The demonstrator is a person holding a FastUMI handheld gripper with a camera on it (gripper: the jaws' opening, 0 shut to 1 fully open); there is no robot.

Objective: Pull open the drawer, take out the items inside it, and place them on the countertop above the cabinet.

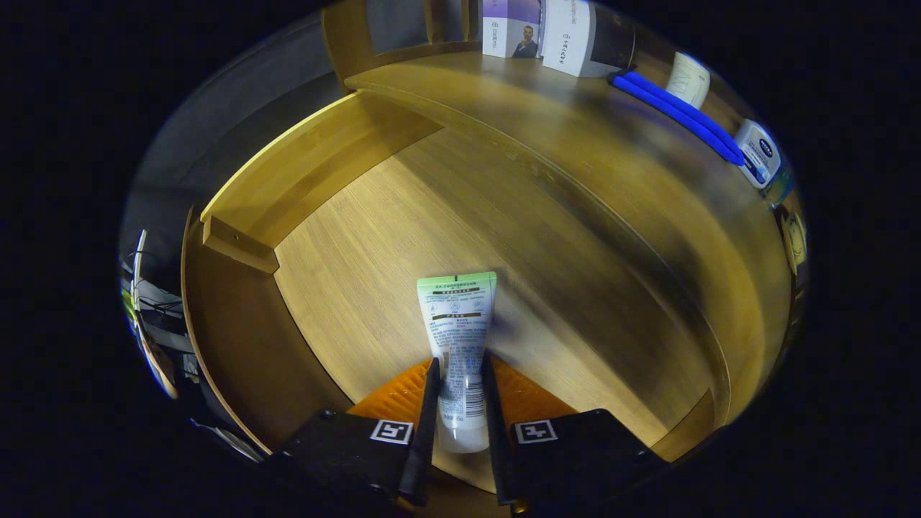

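Gripper point(458, 403) clamps a soft plastic tube point(458, 338), both fingers pressing its sides near the cap end; the flat crimped green-edged end points away, beyond the fingertips. Tube is white with printed text and a barcode, held over the open drawer point(360, 237), smooth bamboo-grain wood with raised side walls. Countertop point(575, 144) beyond it, same wood, curved front edge. On its far right: blue rubbery bar-shaped handles point(676, 115), a small white-and-blue jar point(757, 152), and upright boxes point(547, 29) at the far back.
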